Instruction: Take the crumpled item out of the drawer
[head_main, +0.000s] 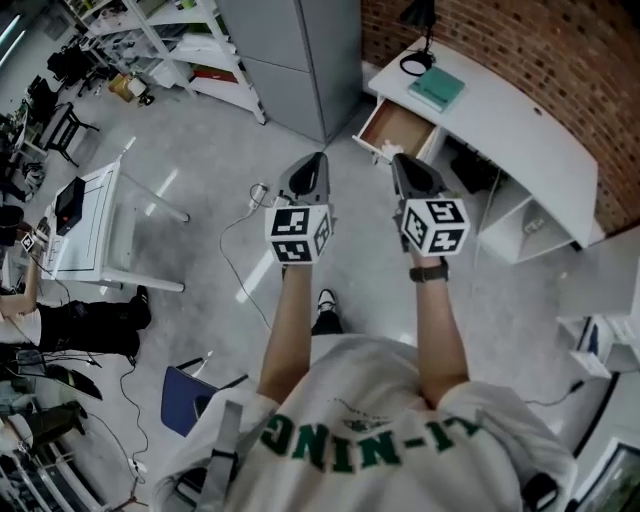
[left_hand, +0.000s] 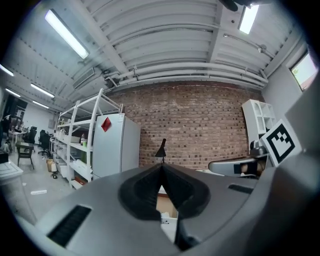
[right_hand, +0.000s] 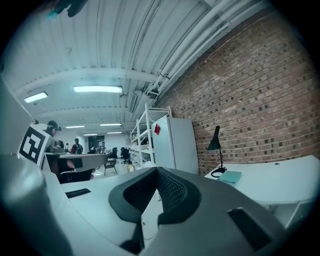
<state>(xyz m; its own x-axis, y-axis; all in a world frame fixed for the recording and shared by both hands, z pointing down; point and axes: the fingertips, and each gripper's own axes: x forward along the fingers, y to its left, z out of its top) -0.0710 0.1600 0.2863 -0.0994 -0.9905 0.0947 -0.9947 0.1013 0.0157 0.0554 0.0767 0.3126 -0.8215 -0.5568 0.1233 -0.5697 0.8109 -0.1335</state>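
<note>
Upper middle — drawer of white desk: open, crumpled item inside.
Left gripper: clenched, empty.
Right gripper: clenched, empty.

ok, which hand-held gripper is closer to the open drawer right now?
Right. In the head view the right hand-held gripper points straight at the drawer, tip just short of it; the left hand-held gripper is off to the drawer's left, farther away.

A white curved worktop is set against a brick wall. A teal book is laid flat on it, near a black desk lamp. A grey cabinet is stood nearby, with white shelving beyond. A cable is trailed across the floor.
</note>
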